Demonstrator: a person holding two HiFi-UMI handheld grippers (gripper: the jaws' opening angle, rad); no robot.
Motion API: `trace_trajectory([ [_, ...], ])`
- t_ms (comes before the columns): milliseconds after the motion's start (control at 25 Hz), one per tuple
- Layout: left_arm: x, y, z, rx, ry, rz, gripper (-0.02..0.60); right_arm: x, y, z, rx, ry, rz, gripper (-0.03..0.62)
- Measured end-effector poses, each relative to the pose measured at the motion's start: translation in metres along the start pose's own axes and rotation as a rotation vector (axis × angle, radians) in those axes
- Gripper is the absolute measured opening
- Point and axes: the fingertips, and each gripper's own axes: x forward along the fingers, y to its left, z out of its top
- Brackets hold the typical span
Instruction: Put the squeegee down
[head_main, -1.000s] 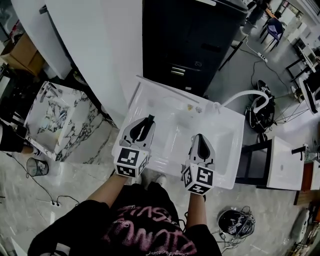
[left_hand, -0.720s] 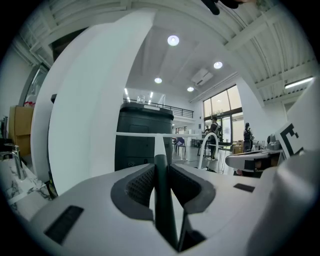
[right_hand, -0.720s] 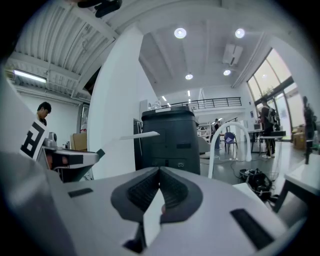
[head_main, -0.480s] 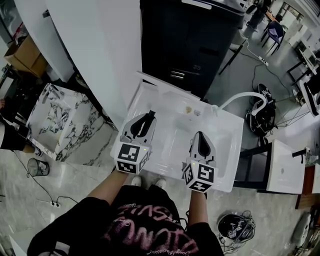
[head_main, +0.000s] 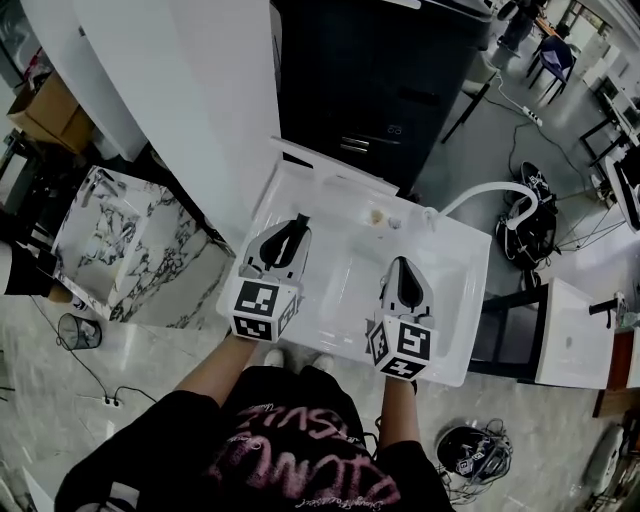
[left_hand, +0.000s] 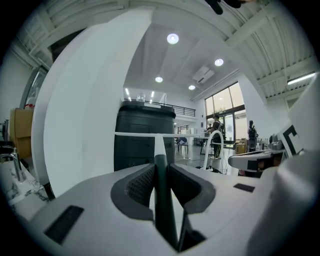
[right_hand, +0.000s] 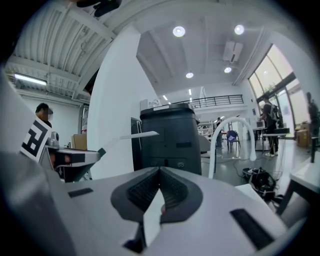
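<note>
My left gripper (head_main: 297, 230) is shut on the squeegee's dark handle (left_hand: 161, 200) and holds it over the left part of the white sink (head_main: 455, 300). The white shaft runs away from the jaws to a thin white crossbar blade (left_hand: 160, 134). The blade (right_hand: 137, 135) also shows in the right gripper view, at the left. In the head view only the dark handle tip (head_main: 301, 222) stands out against the white basin. My right gripper (head_main: 400, 265) hovers over the sink's middle, jaws shut (right_hand: 159, 172), tips together.
A tall black cabinet (head_main: 390, 70) stands behind the sink. A white curved faucet pipe (head_main: 490, 192) rises at the sink's back right. A white column (head_main: 200, 110) and a marble-patterned basin (head_main: 100, 240) are at the left. Cables and a bag (head_main: 525, 225) lie on the floor at right.
Both grippers stay over the sink in nearly the same places. The left one keeps its hold on the squeegee. The head view has shifted slightly.
</note>
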Motion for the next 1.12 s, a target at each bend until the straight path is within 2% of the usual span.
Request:
trace_trajectory([
  [1120,0.046,0.007,-0.045,-0.023,0.124,0.032,0.094,0.045,-0.013,-0.041,0.022,0.105,0.055,0.020],
])
